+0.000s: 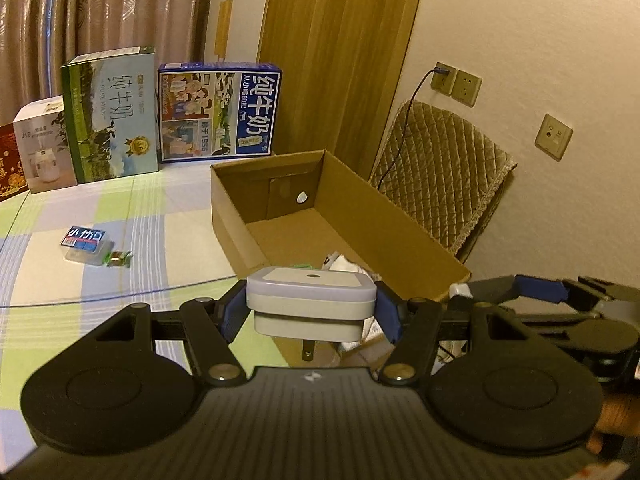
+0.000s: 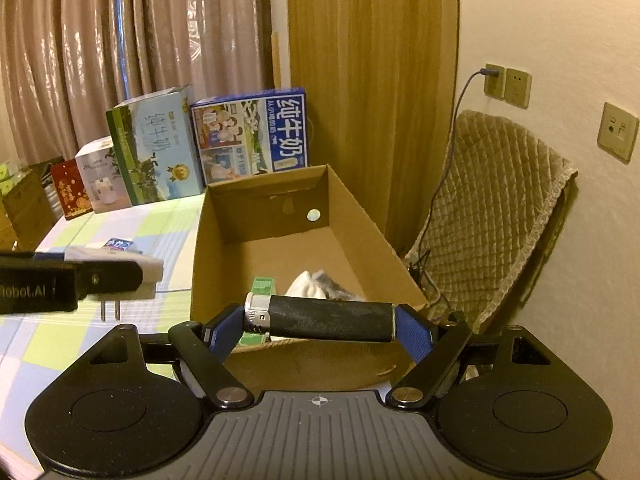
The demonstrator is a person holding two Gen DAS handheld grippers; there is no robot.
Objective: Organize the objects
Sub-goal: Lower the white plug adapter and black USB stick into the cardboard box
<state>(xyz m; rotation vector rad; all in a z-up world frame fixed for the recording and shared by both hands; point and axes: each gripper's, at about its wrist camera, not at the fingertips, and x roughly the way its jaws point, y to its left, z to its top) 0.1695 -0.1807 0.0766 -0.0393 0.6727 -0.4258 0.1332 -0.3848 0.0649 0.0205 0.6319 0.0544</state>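
Observation:
My left gripper (image 1: 311, 312) is shut on a white plug adapter (image 1: 311, 300) with metal prongs pointing down, held just before the near edge of an open cardboard box (image 1: 400, 216). My right gripper (image 2: 320, 324) is shut on a black lighter (image 2: 320, 320) with a silver head, held crosswise over the near wall of the cardboard box (image 2: 224, 240). A white crumpled item (image 2: 308, 284) and a green packet (image 2: 262, 286) lie inside. The left gripper with the plug adapter (image 2: 120, 268) also shows at the left of the right wrist view.
On the checked tablecloth (image 1: 80, 280) lie a small clear packet with a blue label (image 1: 84, 242) and a green-wrapped candy (image 1: 118, 259). Milk cartons (image 1: 216, 116) and boxes (image 1: 44, 144) stand along the back. A quilted chair (image 1: 444, 176) and wall sockets (image 1: 456, 80) are to the right.

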